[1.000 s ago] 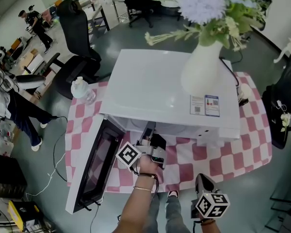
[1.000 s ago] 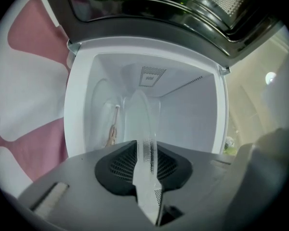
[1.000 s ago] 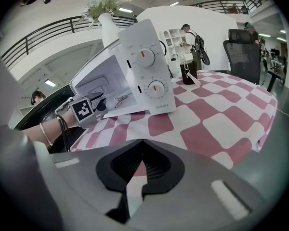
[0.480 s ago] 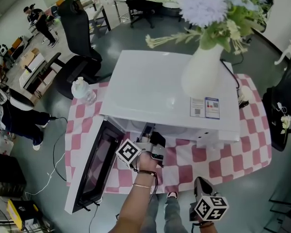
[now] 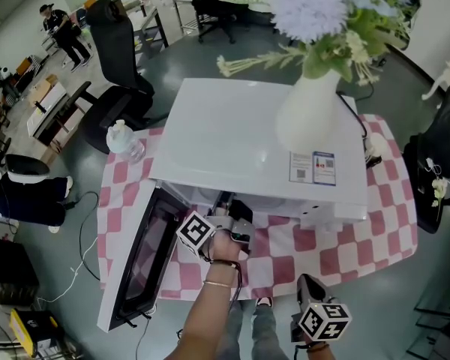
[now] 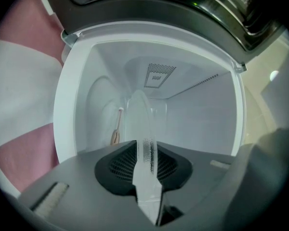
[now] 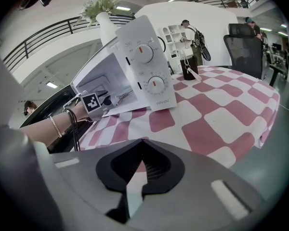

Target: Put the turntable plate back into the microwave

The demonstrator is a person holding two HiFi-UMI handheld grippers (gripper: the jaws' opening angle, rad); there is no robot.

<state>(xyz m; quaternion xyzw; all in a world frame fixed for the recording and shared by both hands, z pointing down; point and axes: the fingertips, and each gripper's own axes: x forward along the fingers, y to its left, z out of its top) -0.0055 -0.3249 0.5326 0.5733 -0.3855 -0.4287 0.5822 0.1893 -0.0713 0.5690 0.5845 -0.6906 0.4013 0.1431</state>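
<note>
Microwave [image 5: 247, 141] stood with its door open. The glass turntable plate [image 6: 138, 114] was edge-on at the cavity mouth, not seated, clamped in the left gripper [image 6: 145, 177]. Right gripper [image 7: 134, 179] was closed on nothing, low beside the table. Insertion step. Next move probably calls for rolling the plate flat and lowering it onto the cavity floor.

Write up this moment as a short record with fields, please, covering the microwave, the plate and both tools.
microwave: white, standing on the pink-checked cloth
door: swung open
on top: white vase of flowers
turntable plate: clear glass, seen edge-on, reaching into the cavity
left tool: shut on the turntable plate at the cavity mouth
right tool: shut, empty, held low, away from the microwave
task stage: plate in the grip; whether it rests on the cavity floor cannot be told
</note>
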